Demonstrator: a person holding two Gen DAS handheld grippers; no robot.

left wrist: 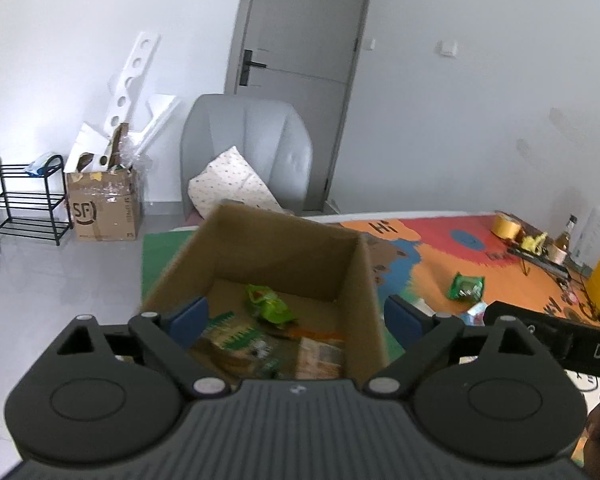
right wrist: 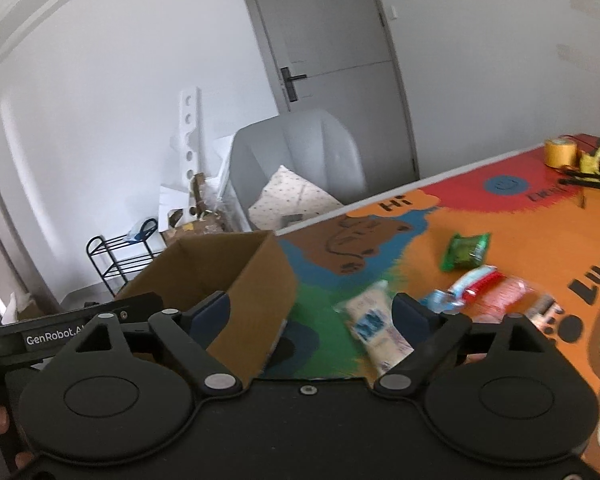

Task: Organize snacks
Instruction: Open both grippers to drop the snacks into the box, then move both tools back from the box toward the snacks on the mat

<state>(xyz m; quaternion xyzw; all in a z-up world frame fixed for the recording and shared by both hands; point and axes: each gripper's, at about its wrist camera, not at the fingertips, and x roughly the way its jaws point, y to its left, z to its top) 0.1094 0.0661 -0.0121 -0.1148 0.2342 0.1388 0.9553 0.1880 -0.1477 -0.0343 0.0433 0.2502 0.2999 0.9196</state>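
Two grippers are being held over a colourful table (right wrist: 520, 208), each with its fingers spread wide and pinching nothing. One open cardboard box (left wrist: 284, 248) is being framed between the fingers of the left gripper (left wrist: 296, 318); its right wall is standing just inside the right finger. Inside the box, one crumpled green packet (left wrist: 270, 304) is lying ahead of the fingertips, and nearer the palm at least two more packs are being shown, one with green print (left wrist: 230, 338) and one brownish (left wrist: 320, 356), both too blurred to name.

In the right wrist view the same box is sitting at the left finger of the right gripper (right wrist: 312, 312), its corner reaching between the fingers. On the table, four loose snacks are being counted: one white and blue packet (right wrist: 374, 326) lying between the fingers, close to the right one; one green packet (right wrist: 464, 250) well ahead and to the right; one blue, white and red packet (right wrist: 470, 286) and one red packet (right wrist: 504, 300) just beyond the right fingertip.
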